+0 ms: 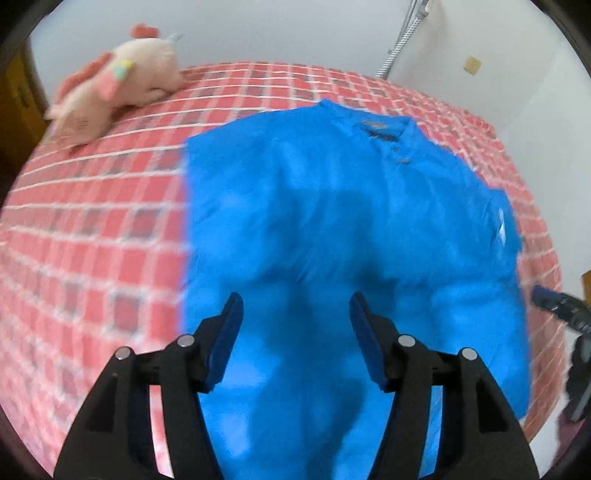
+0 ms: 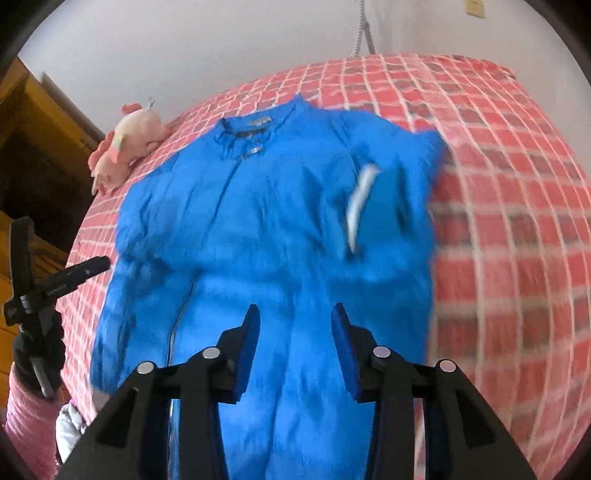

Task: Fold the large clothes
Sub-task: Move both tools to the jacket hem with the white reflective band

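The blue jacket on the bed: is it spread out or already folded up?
Partly folded. The blue jacket lies front up on the checked bedspread, body at full length; its sleeves look turned in over the body, though blur hides details.

A bed in red checked bedding is sitting against white walls, with wooden furniture standing at its left.

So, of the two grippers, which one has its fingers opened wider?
The left gripper. In its own view the gap between its blue pads is clearly broader than that of the right gripper. Both hang open above the blue jacket, gripping nothing.
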